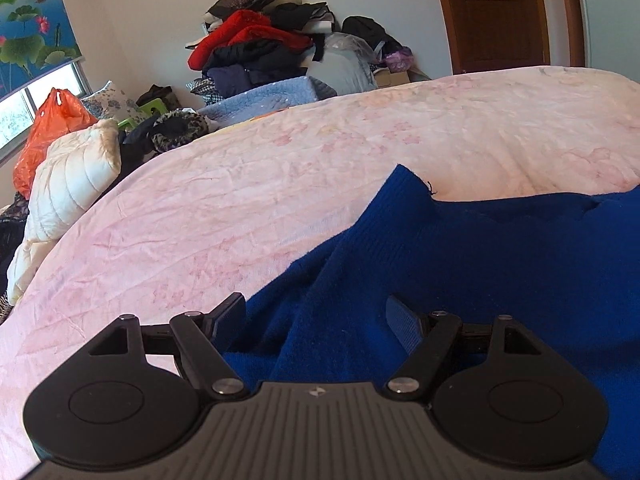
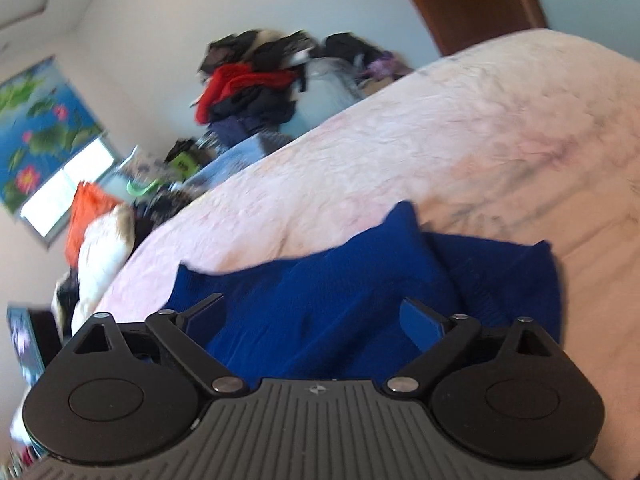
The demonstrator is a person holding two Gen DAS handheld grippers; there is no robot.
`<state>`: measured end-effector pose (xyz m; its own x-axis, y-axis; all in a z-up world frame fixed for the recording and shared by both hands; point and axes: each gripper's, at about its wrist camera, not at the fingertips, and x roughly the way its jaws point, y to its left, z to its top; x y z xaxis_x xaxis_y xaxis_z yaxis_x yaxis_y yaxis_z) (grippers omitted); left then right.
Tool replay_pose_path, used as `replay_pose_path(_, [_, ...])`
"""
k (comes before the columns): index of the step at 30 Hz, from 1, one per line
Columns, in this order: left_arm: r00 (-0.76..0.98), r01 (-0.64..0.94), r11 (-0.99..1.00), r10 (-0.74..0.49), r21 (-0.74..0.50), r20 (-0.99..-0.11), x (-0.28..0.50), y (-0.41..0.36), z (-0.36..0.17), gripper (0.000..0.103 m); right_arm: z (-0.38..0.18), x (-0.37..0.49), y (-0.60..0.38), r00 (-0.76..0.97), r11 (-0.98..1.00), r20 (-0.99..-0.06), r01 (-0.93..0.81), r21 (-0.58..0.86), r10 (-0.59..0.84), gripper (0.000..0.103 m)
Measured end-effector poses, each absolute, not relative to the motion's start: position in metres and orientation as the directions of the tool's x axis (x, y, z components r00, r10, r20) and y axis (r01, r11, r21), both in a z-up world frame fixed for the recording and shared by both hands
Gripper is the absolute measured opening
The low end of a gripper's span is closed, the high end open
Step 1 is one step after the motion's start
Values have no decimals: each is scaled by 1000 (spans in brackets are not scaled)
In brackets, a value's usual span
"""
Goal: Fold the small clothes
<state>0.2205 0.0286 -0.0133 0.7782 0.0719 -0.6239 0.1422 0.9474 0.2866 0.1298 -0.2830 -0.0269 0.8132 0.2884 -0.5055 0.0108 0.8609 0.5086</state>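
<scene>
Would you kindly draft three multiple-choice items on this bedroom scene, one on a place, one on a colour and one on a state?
1. Where does the blue garment lie?
A. on the pink bedspread
B. on the floor
C. on a chair

2. What colour is the plastic bag near the window?
A. green
B. orange
C. black

3. How do the left gripper and the right gripper stand?
A. both shut
B. one shut
C. both open

Answers:
1 A: pink cover shows all around it.
2 B: it is bright orange in both views.
3 C: in each view the fingers stand wide apart, pressing on nothing.
</scene>
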Motion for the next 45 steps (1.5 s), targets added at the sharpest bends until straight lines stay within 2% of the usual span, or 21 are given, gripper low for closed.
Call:
replay_pose_path(4, [768, 144, 947, 77, 289, -636, 215, 30, -19, 77, -36, 120, -257, 783, 927, -572, -15, 375, 244, 96])
replay_pose_path(6, [770, 142, 948, 76, 286, -634, 212, 31, -19, 77, -43, 115, -255, 774, 935, -592, -1, 354, 225, 96])
replay_pose_path(14, [768, 126, 963, 57, 239, -638, 192, 42, -14, 77, -39, 95, -244, 787, 963, -594, -1, 271, 169, 96])
replay_pose_path(17, [771, 133, 965, 44, 227, -635, 172, 50, -13, 77, -45, 94, -230, 754, 985, -640, -59, 161, 150, 96])
replay_pose_path(21, [757, 114, 963, 73, 242, -649, 153, 66, -20, 77, -53, 84, -220, 746, 995, -664, -95, -33, 49, 97])
replay_pose_path(30, [742, 81, 982, 56, 172, -669, 134, 85, -26, 78, -41, 66, -233, 794, 999, -606, -21, 48, 46, 96])
replay_pose_path(35, [743, 74, 981, 64, 177, -666, 134, 82, -28, 78, -34, 65, -216, 805, 996, -587, -76, 41, 85, 97])
replay_pose_path(39, [746, 66, 983, 65, 170, -663, 133, 83, -30, 80, -42, 70, -201, 778, 994, -625, -105, -23, 68, 98])
replay_pose_path(41, [750, 63, 984, 64, 167, -658, 131, 84, -31, 81, -49, 72, -202, 755, 996, -653, -93, -11, 63, 99])
replay_pose_path(45, [759, 53, 988, 56, 147, -649, 130, 88, -34, 85, -57, 68, -212, 767, 995, -636, -92, 28, 89, 102])
